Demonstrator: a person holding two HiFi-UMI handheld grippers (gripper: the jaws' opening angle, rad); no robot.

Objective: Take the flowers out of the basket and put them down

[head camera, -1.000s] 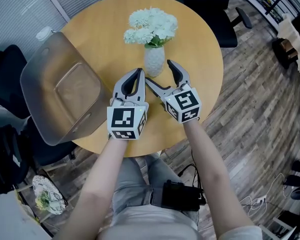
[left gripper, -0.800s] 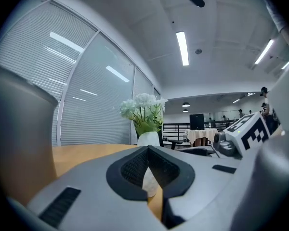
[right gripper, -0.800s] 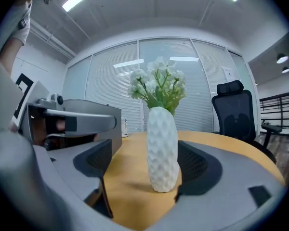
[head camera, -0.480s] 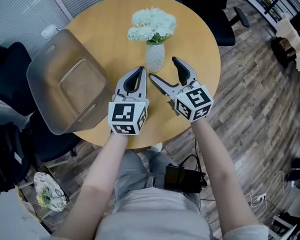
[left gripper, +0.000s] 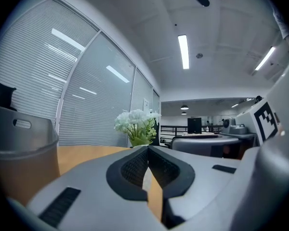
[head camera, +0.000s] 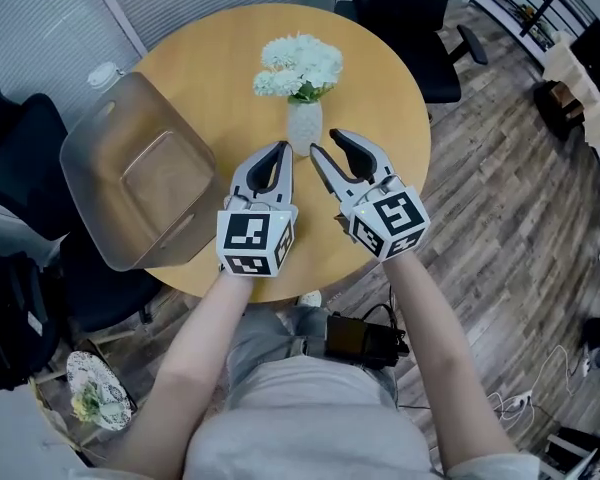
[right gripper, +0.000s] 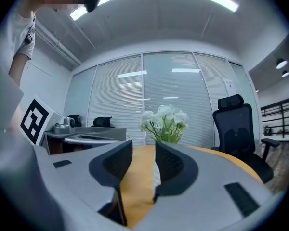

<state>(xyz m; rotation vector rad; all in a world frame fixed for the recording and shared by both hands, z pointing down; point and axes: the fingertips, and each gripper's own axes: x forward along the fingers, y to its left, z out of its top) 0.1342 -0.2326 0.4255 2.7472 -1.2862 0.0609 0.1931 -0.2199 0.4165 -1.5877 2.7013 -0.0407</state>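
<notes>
Since a second ago both grippers have drawn back from the vase toward the lower edge of the frame, and the right gripper's jaws have just been closing with nothing between them. Filling the upper middle of the head view is the round wooden tabletop (head camera: 380, 78). On its left side sits the translucent basket (head camera: 105, 118), tipped so that its opening faces up and right. To the right of the basket, clear of it, the white flowers (head camera: 300, 63) stand upright in a small white vase (head camera: 304, 126) on the tabletop. Just below the vase, the left gripper (head camera: 280, 148) has its jaws together at the tips and is empty. Beside it, the right gripper (head camera: 325, 143) has its jaws a narrow gap apart. The vase shows beyond that gap, untouched.
</notes>
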